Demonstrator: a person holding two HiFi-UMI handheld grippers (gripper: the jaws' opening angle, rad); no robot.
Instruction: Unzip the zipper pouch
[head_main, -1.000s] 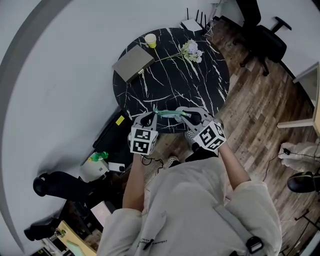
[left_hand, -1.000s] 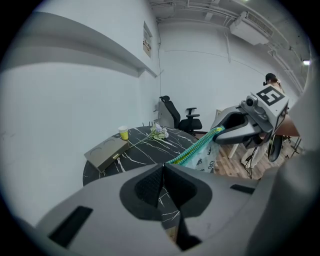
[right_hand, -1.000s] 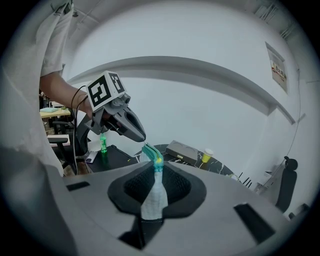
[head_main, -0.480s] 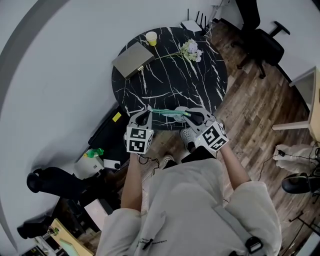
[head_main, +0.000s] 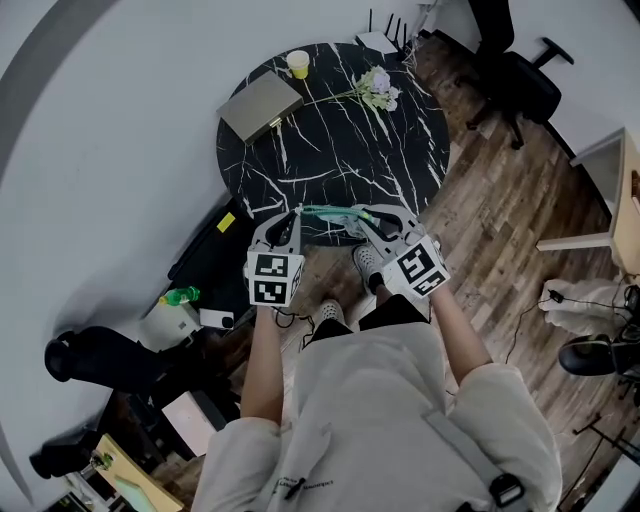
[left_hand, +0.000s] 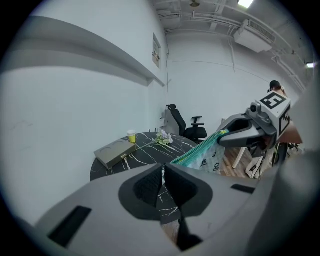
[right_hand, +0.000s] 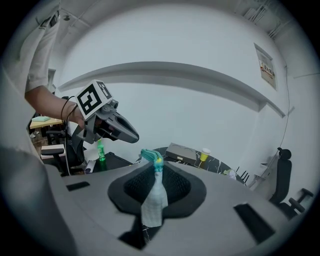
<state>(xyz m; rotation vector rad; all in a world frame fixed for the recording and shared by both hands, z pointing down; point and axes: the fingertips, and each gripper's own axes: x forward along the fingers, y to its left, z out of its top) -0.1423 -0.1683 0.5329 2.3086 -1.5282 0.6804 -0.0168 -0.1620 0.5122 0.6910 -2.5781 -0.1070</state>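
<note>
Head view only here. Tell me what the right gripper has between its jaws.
Observer: The right gripper is clamped on one end of the zipper pouch, which hangs down between its jaws.
Operator: Now the left gripper.
Observer: The left gripper is shut on the other end. The teal zipper runs from it across to the right gripper.
Operator: Describe the pouch's side.
Observer: Pale, with dark printed marks.
</note>
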